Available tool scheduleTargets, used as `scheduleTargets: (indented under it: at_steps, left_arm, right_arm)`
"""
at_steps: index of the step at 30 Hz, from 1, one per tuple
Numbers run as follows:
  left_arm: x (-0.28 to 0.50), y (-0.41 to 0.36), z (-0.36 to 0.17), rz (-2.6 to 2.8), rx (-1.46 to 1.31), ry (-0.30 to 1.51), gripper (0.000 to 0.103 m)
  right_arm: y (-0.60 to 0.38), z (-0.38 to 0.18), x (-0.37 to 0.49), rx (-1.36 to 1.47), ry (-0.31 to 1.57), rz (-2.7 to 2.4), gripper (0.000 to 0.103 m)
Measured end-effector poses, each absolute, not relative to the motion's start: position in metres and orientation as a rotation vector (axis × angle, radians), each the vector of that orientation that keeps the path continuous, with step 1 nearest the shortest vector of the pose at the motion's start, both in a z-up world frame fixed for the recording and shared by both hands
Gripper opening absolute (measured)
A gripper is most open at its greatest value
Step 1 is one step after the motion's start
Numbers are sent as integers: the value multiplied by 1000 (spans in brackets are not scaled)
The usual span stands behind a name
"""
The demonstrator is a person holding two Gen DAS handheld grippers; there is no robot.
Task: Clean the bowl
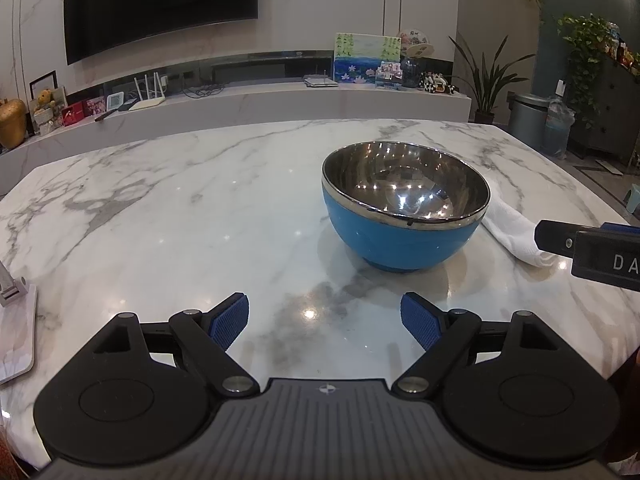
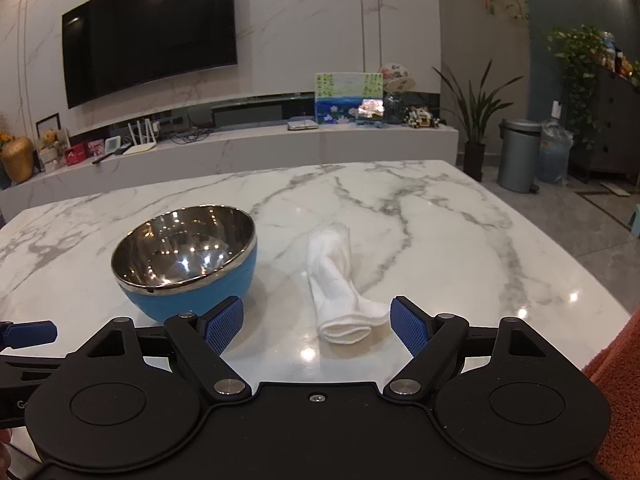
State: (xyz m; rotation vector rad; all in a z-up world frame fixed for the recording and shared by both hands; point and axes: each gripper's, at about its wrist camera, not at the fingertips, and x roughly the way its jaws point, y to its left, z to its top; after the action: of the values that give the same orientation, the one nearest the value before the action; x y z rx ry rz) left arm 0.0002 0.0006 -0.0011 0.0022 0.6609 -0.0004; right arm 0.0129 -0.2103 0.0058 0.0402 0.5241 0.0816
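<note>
"DA" on right hand-held gripper (image 1: pixel 600 248).

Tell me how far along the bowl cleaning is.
Nothing looks done yet. The bowl stands upright on the marble table, the rolled white cloth lying beside it. Left gripper and right gripper are both open and empty. Left: grab the cloth, steady the bowl, wipe inside.

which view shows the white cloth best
The right wrist view: the rolled cloth lies whole on the table, right of the bowl, its near end between the open right tongs. In the left wrist view only part of it shows, behind the bowl and cut off by the right tongs' finger.
</note>
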Motion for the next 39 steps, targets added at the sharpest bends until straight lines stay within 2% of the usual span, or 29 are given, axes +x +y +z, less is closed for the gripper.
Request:
scheduleTargets:
  at_steps: [39]
  left_arm:
    - [1, 5, -2, 7, -9, 688, 83]
  right_arm:
    - [-209, 0, 17, 28, 539, 74, 79]
